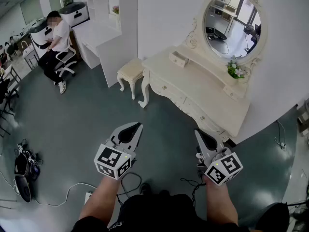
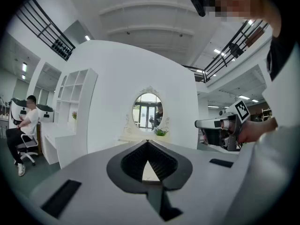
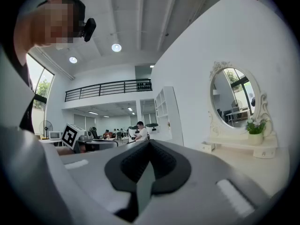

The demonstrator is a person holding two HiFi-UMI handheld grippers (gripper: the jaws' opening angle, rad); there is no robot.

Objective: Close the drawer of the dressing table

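The cream dressing table (image 1: 207, 88) stands against the white wall at the upper right of the head view, under an oval mirror (image 1: 231, 21). A small drawer (image 1: 178, 58) on its top left end sticks out, open. My left gripper (image 1: 137, 125) and right gripper (image 1: 197, 131) are held side by side above the grey-green floor, well short of the table, both shut and empty. In the left gripper view the shut gripper (image 2: 148, 142) points toward the mirror (image 2: 147, 110). In the right gripper view the shut gripper (image 3: 149, 142) has the table (image 3: 243, 149) off to its right.
A cream stool (image 1: 130, 71) stands at the table's left end. A white desk with shelves (image 1: 101, 37) lies further left, where a person sits on a swivel chair (image 1: 55, 37). Cables (image 1: 72, 190) and a dark bag (image 1: 21, 170) lie on the floor at lower left.
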